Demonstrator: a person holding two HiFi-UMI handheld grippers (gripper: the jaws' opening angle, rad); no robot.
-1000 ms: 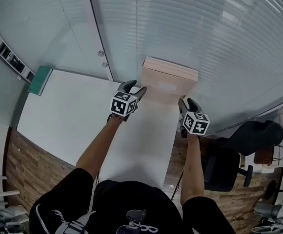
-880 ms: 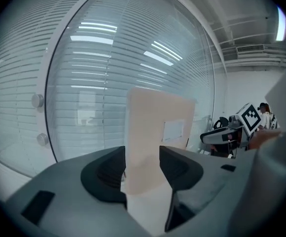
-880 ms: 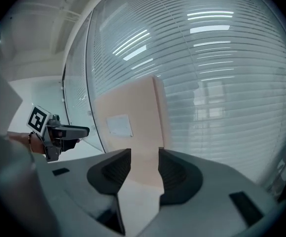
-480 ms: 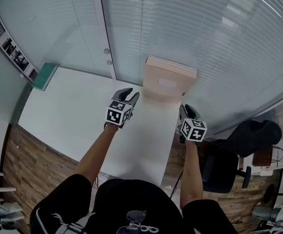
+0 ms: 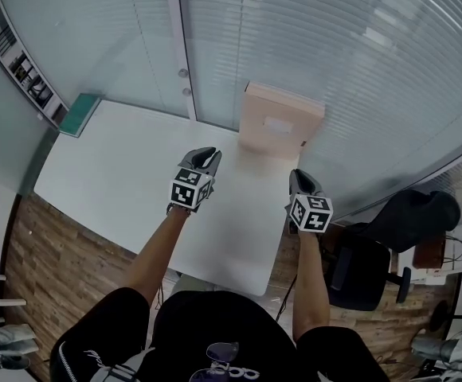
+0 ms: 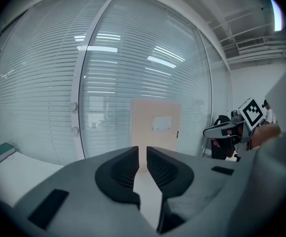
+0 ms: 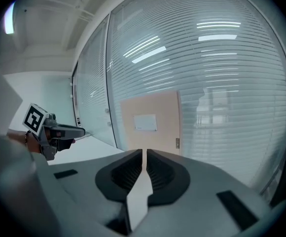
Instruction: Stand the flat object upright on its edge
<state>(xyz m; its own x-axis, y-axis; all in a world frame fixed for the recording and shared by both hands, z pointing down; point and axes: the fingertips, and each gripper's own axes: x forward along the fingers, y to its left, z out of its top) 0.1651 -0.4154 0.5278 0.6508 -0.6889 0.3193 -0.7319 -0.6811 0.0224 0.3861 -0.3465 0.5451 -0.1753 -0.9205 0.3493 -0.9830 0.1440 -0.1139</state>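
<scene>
A flat tan board (image 5: 281, 124) with a white label stands upright on its edge at the far end of the white table (image 5: 119, 173), against the glass wall. It also shows in the left gripper view (image 6: 155, 124) and the right gripper view (image 7: 150, 125). My left gripper (image 5: 207, 157) hovers over the table, short of the board and to its left. Its jaws are closing, with a narrow gap and nothing between them (image 6: 143, 150). My right gripper (image 5: 299, 177) is near the table's right edge, below the board. Its jaws are closing too, almost together and empty (image 7: 144, 152).
A green flat thing (image 5: 82, 114) lies at the table's far left corner. Behind the table runs a glass wall with blinds (image 5: 350, 62). A black office chair (image 5: 398, 225) stands on the wooden floor to the right. Shelves (image 5: 20, 70) line the left wall.
Both grippers have drawn back from the board toward me and their jaws have narrowed. The board stays upright against the glass.
</scene>
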